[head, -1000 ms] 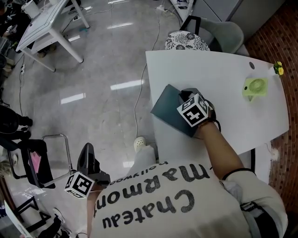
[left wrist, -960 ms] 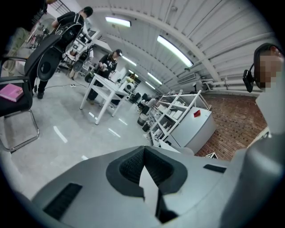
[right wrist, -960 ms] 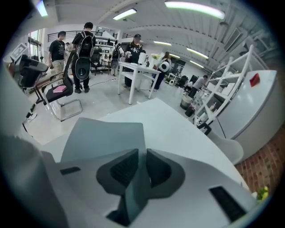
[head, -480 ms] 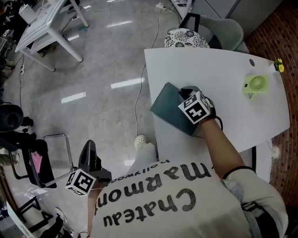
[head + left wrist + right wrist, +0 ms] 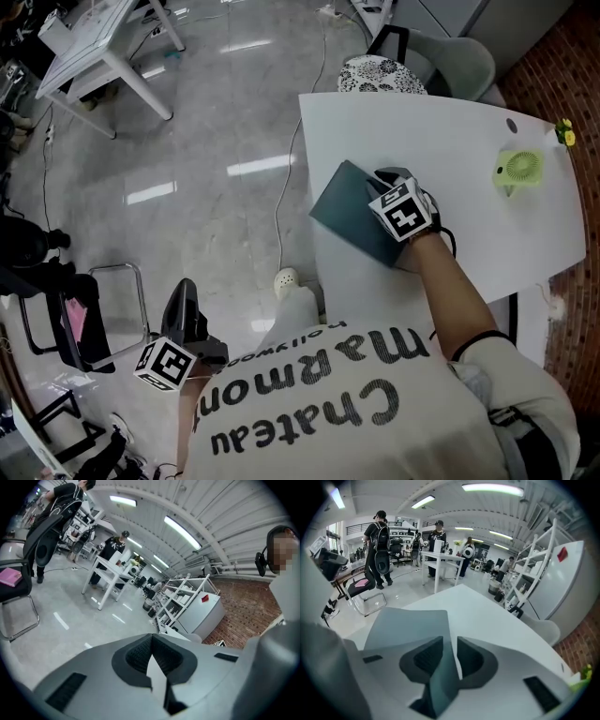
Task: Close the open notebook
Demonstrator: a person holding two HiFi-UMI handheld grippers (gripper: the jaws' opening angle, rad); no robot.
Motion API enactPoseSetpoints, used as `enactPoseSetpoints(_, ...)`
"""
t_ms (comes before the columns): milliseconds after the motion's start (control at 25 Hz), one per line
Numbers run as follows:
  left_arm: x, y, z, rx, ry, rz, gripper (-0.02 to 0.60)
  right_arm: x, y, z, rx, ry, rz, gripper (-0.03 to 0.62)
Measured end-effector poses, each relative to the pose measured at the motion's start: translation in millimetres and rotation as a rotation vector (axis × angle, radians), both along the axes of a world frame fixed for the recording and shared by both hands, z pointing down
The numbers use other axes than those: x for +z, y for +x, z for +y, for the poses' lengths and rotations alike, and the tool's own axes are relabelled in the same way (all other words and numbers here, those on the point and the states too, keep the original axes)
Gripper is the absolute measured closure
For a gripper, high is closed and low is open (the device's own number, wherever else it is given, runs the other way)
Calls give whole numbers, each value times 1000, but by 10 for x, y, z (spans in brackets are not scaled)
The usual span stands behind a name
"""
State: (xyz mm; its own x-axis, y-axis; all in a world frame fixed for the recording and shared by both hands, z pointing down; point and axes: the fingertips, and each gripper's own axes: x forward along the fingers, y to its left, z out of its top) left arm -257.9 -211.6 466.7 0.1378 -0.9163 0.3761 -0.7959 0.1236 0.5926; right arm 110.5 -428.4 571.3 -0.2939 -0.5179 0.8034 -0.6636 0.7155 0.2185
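The dark teal notebook [image 5: 349,217] lies on the white counter [image 5: 459,141], near the counter's left edge and turned at an angle to it. The right gripper [image 5: 453,643] reaches down onto the notebook's near right part, its marker cube uppermost in the head view and the person's hand behind it.

In the right gripper view, the notebook's cover runs from its flat face up between the two fingers [image 5: 423,660]. The cover lies against the left one, and a thin strip of white counter shows between it and the right one. These fingers have just been spreading and stand a little apart, with the cover's edge between them but not clamped. Whether the notebook is fully shut cannot be told from these views.

The left gripper [image 5: 151,640] hangs well away from the counter, low at the person's left side over the glossy grey floor [image 5: 206,141]. Its fingers [image 5: 133,656] are pressed together at the tips with nothing between them.

A small green fan [image 5: 518,171] stands near the counter's far right edge, well apart from the notebook. A chair with a black-and-white patterned seat [image 5: 377,75] is just beyond the counter's far side.
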Motion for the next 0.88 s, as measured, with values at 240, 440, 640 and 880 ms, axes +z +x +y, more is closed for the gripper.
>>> enactPoseSetpoints(240, -27, -63, 180, -20, -8, -3, 580, -12, -25, -13, 12, -1, 29, 493)
enactPoseSetpoints(440, -109, -112, 305, -20, 8, -8, 580, -69, 29, 13, 79, -21, 112, 470)
enactPoseSetpoints(640, -197, -73, 357, -1, 44, -7, 580, -328, 4, 155, 99, 5, 69, 457)
enactPoseSetpoints(880, -428, 155, 255, 54, 99, -35, 580, -747, -49, 354, 180, 41, -88, 591)
